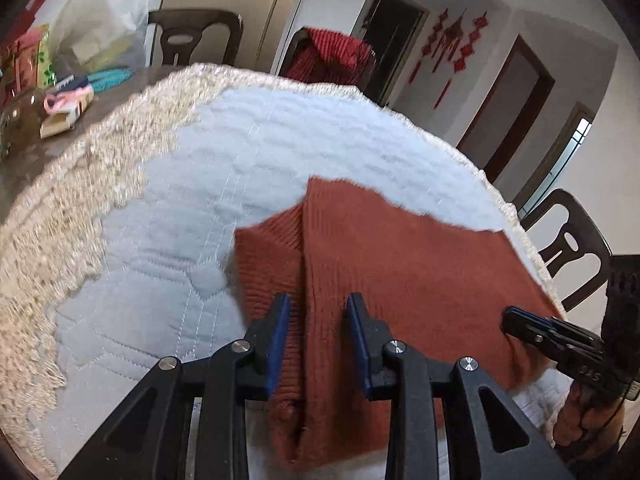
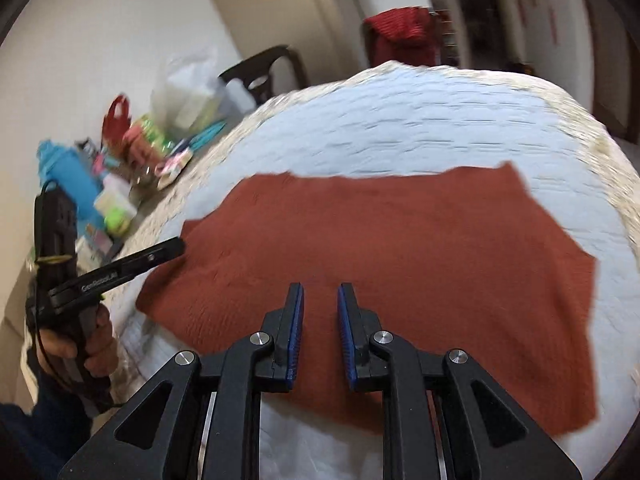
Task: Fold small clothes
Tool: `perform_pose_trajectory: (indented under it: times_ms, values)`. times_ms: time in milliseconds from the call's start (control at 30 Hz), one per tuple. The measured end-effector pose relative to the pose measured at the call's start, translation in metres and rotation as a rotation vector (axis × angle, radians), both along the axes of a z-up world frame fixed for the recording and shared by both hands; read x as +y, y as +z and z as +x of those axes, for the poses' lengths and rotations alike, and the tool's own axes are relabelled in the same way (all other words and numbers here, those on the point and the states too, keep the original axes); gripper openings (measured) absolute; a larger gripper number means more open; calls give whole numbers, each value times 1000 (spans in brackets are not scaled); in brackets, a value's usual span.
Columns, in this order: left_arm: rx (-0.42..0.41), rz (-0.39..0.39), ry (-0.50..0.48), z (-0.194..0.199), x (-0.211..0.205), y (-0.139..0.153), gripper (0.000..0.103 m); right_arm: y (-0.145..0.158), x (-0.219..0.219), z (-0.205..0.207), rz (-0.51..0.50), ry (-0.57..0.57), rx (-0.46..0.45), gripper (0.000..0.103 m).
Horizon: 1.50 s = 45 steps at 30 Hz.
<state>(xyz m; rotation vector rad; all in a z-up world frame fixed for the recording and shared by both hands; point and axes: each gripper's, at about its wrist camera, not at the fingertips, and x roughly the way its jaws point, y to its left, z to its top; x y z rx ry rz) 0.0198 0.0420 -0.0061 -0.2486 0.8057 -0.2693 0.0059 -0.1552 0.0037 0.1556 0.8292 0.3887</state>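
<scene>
Left gripper (image 1: 318, 300) parted, nothing pinched, hovering over a folded ridge of the rust knit garment (image 2: 400, 248). Right gripper (image 2: 320, 292) likewise loosened and empty above the same cloth, spread on the white quilted cover (image 1: 168, 280). Held by a hand (image 2: 92, 344), tilted downward. Clutter (image 2: 120, 184) crowding the far table edge. "GenRobot.AI" printed on the left tool.

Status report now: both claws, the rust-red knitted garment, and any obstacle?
Left claw open, over fold of rust-red knitted garment. Right claw open, above same garment, not gripping. No obstacle on pale quilted cover.
</scene>
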Motion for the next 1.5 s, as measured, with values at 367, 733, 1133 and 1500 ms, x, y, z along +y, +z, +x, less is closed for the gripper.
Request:
perform_pose_trajectory:
  times_ms: [367, 733, 1133, 1500]
  values:
    - [-32, -17, -10, -4, -1, -4, 32, -4, 19, 33, -67, -6, 32, 16]
    - [-32, -33, -10, -3, -1, -4, 32, -3, 15, 44, -25, -35, 48, 16]
    - [-34, -19, -8, -2, -2, -4, 32, 0, 17, -14, -4, 10, 7, 16]
    - [-22, -25, 4, -3, 3, 3, 34, -9, 19, -29, -17, 40, 22, 16]
